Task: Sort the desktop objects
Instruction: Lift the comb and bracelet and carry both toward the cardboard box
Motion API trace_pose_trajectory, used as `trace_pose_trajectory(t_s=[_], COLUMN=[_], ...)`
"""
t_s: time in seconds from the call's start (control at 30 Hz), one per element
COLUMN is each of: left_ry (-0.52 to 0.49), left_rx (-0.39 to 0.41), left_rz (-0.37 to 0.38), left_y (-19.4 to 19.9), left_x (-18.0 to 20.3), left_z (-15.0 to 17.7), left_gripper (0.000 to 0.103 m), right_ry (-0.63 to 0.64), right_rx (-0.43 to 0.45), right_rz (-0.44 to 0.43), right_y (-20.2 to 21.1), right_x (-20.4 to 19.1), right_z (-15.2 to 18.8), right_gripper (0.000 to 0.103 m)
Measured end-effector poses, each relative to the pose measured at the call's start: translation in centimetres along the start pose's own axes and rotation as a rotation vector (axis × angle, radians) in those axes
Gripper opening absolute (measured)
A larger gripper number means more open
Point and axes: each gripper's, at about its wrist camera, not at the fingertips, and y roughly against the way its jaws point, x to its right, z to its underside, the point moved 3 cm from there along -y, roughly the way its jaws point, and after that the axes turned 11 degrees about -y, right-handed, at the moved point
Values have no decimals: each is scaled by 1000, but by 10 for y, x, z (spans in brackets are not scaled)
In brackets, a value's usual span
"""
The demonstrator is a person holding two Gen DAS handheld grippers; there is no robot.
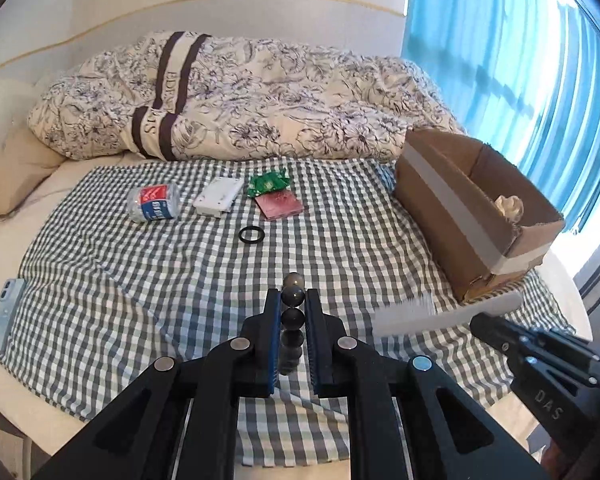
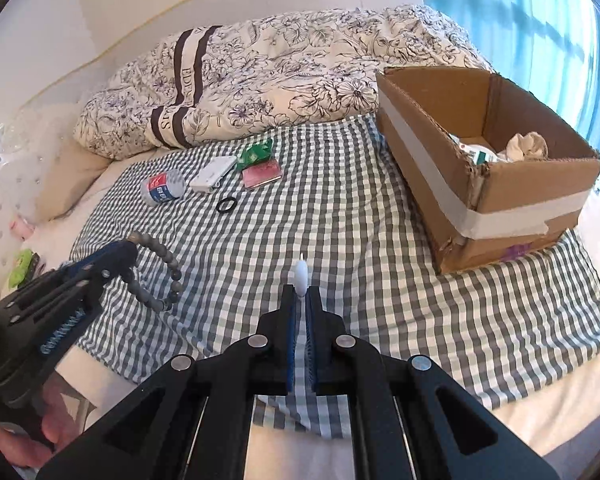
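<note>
Both pairs of jaws were squeezed tight on something. On the left gripper (image 1: 292, 295) the jaws were pinching a string of dark round beads (image 1: 292, 312), and from the right camera the bead bracelet (image 2: 162, 276) hung in a loop above the cloth. On the right gripper (image 2: 300, 293) the jaws were closed on the handle of a white comb (image 1: 424, 312) (from its own camera only the thin white edge (image 2: 301, 276) showed). The comb's teeth pointed up and away, toward the box.

A gray and white checked cloth (image 1: 148, 288) was spread over the bed (image 1: 28, 364). On its far side lay a small bottle with a red and blue label (image 1: 153, 203), tipped on its side. Just beside it was a flat white box (image 1: 218, 197), then a green packet (image 1: 269, 182) touching a pink packet (image 1: 280, 206). A black ring (image 1: 251, 235) lay alone, a bit nearer. A phone in a pale blue case (image 1: 4, 314) sat at the cloth's left edge.

A brown cardboard box (image 2: 480, 184) with a white tape band stood on the right side of the cloth. Inside it was a cream bundle (image 2: 528, 146), maybe cloth, and something white and green (image 2: 476, 154). A flowery quilt (image 1: 260, 96) was bunched up behind.
</note>
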Motion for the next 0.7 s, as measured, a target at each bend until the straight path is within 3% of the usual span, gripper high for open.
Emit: trace_pose_trajectory(t_s=[0.27,0.7], left_ry=[-2,2], left_rx=[29,1], left_rz=[-3,16], left_y=[17,0], left_x=[-7,-11], left_z=[1,2], left_gripper=[11,11], right_ry=[17,10], right_rx=[39,30], right_rz=[-3,-2], right_y=[17,11], right_x=[-8,-11], right_z=[-3,-13], right_gripper=[4,4])
